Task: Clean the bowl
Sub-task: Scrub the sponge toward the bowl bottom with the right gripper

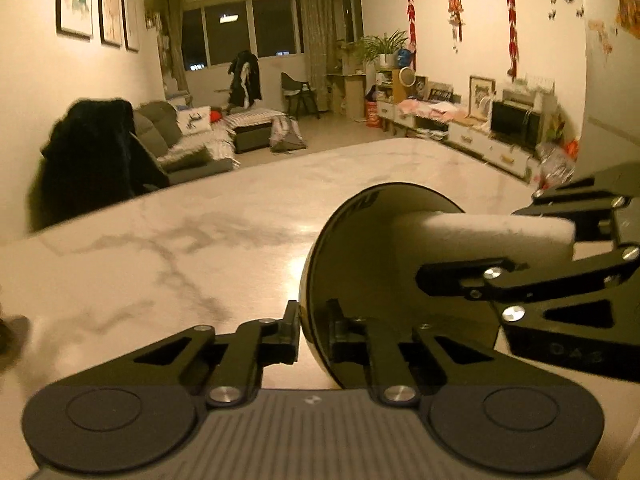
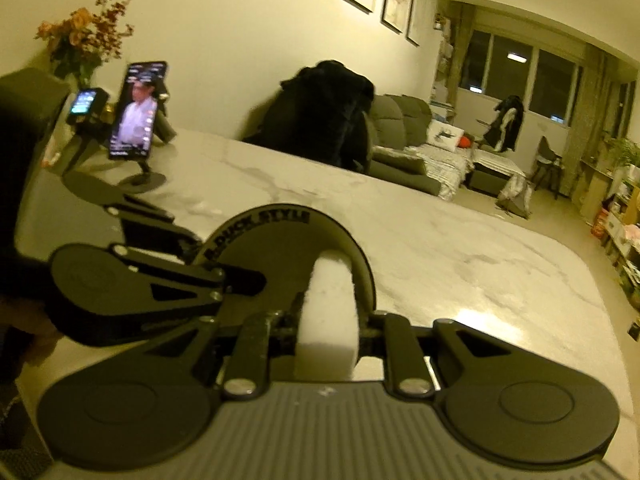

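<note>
On the marble desk [image 1: 160, 248], the left tool [image 1: 314, 328] pinches the near rim of the tilted black bowl [image 1: 360, 260], while from the right the right tool [image 2: 326, 328] presses a white sponge [image 1: 492, 236], pinched tight, into its hollow.

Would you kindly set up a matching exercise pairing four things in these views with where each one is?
Things:
1. bowl
2. sponge
3. phone
4. black coat

Places:
A. draped over a chair beyond the table
B. rim pinched in the left tongs
C. on a stand at the table's far corner
D. clamped in the right tongs, inside the bowl

Pairs: 1-B, 2-D, 3-C, 4-A
</note>
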`<state>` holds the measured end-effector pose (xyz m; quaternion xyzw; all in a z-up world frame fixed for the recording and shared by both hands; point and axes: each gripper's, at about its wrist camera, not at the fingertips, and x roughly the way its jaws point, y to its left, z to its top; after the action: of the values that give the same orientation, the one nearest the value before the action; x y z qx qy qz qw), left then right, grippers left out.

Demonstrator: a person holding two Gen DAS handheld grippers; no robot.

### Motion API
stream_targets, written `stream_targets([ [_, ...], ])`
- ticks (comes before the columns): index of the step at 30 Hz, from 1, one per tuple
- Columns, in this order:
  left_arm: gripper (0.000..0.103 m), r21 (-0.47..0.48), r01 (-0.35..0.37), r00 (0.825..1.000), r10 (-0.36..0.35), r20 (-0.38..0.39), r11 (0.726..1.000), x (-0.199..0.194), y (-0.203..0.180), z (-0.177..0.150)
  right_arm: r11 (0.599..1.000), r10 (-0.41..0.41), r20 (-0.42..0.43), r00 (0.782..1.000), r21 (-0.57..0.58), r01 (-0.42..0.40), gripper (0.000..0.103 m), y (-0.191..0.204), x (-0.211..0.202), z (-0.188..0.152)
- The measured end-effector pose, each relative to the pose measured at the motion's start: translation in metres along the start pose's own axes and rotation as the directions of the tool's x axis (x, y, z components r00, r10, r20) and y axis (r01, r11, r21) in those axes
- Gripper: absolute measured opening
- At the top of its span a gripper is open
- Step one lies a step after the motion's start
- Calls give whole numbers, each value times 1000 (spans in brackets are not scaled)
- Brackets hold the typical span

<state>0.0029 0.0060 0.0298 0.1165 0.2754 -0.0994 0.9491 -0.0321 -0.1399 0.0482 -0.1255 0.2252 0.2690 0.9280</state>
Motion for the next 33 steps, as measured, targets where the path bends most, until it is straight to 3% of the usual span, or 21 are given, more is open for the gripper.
stream_targets([
  [7,7,82,-35,999,35,7,996,-9,5,-1,999,29,5,1000,-20,-29,22,14,6,4],
  [17,7,160,-38,997,25,78,986,-6,-21,9,1000,-20,-4,1000,-16,20,24,5,6,3],
  [28,8,198,-23,995,3,99,980,5,-49,16,996,-89,32,996,-4,89,18,-10,-3,3],
  [33,9,208,-23,995,1,104,978,7,-52,17,994,-105,9,994,-12,106,18,-12,1,-4],
])
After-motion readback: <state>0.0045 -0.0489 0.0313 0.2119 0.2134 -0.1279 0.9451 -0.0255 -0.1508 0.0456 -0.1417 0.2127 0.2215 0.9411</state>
